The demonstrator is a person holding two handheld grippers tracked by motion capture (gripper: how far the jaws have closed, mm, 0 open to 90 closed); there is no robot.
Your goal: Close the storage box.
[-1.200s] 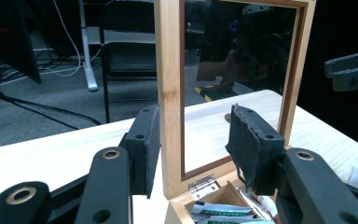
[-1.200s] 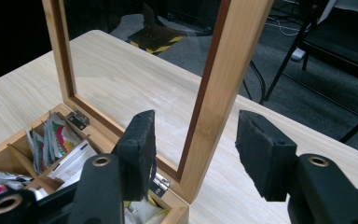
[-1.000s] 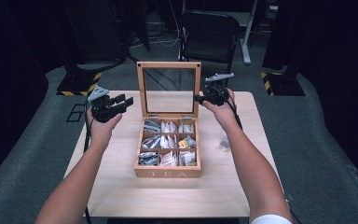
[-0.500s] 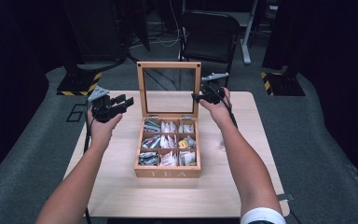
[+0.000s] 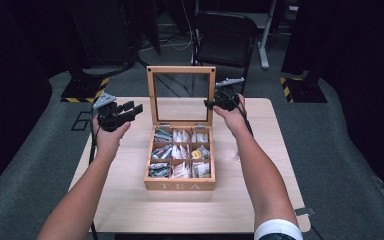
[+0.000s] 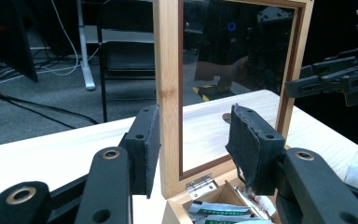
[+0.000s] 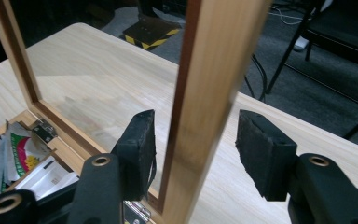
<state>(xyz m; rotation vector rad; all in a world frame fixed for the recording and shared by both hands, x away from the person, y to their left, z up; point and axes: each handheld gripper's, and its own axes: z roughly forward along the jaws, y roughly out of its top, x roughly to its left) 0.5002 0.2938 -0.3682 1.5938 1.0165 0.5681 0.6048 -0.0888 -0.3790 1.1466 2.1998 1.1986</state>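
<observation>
A wooden tea box [image 5: 180, 186] stands mid-table, its compartments full of tea bags [image 5: 180, 150]. Its glass-paned lid [image 5: 181, 71] stands upright. My right gripper [image 5: 211, 104] is at the lid's right edge. In the right gripper view the lid's side frame [image 7: 205, 93] runs between the jaws of that gripper [image 7: 196, 140], with a narrow gap at each pad, so it is open. My left gripper [image 5: 132, 109] hovers left of the box, open and empty. From the left gripper [image 6: 193, 140] the lid [image 6: 168, 93] is farther off, with the right gripper [image 6: 326, 79] beyond it.
The light wooden table [image 5: 280, 150] has bare room on both sides of the box. A small clear object [image 5: 237, 157] lies right of the box. A black chair [image 5: 225, 40] stands behind the table, and yellow-black striped bases [image 5: 87, 92] sit on the floor.
My right gripper has shifted slightly left and down along the lid's right edge. The left gripper, the box and the lid have not moved.
</observation>
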